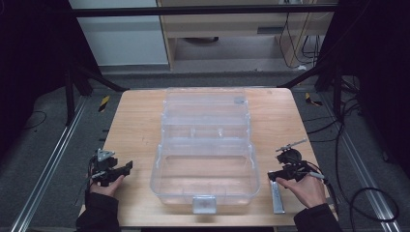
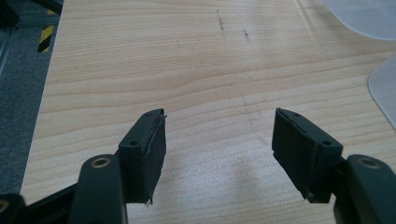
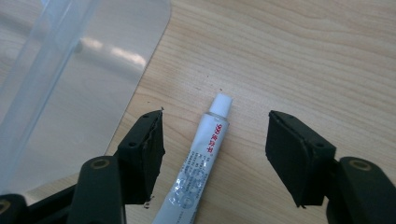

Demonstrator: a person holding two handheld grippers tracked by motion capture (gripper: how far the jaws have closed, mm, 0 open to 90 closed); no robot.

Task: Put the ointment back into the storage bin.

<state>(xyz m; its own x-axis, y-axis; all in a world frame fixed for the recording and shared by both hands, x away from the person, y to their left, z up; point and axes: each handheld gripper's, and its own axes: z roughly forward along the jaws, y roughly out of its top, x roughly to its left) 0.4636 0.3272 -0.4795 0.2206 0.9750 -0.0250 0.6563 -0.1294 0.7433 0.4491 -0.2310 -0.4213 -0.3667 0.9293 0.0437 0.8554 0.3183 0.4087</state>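
A small white tube with red print and a white cap lies flat on the wooden table. In the right gripper view it sits between the jaws of my right gripper, nearer the left jaw. The pads stand apart and do not touch it. From above, the tube lies at the table's front right, by my right gripper. My left gripper rests at the front left. Its jaws are open over bare wood, with nothing between them.
A large clear plastic box with its lid folded back takes up the table's middle, between the two hands. Its clear edge lies close left of the right jaws. Dark frame legs and cables surround the table.
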